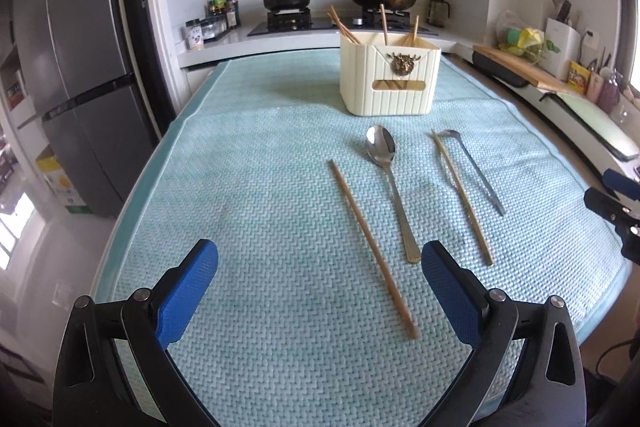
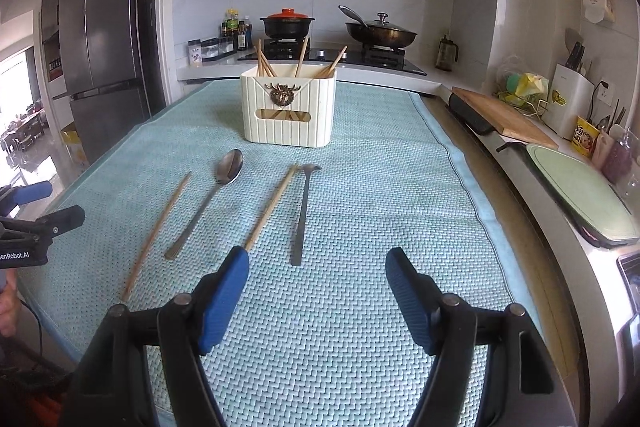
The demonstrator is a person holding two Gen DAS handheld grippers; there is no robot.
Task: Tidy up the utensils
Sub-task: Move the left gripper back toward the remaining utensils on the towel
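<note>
A cream utensil holder [image 1: 390,79] [image 2: 289,109] with several chopsticks in it stands at the far side of a light blue mat [image 1: 240,187] [image 2: 380,207]. In front of it lie a left chopstick [image 1: 372,247] [image 2: 156,231], a steel spoon [image 1: 390,183] [image 2: 208,199], a second chopstick [image 1: 462,197] [image 2: 272,207] and a thin dark spoon [image 1: 476,173] [image 2: 302,211]. My left gripper [image 1: 320,259] is open and empty, near the spoon's handle end. My right gripper [image 2: 318,263] is open and empty, just right of the thin spoon's handle end.
A stove with a red-lidded pot [image 2: 287,23] and a wok [image 2: 380,33] stands behind the mat. A fridge [image 1: 80,67] is at the left. A cutting board [image 2: 500,117], a knife block [image 2: 570,99] and a green tray [image 2: 580,199] line the right counter.
</note>
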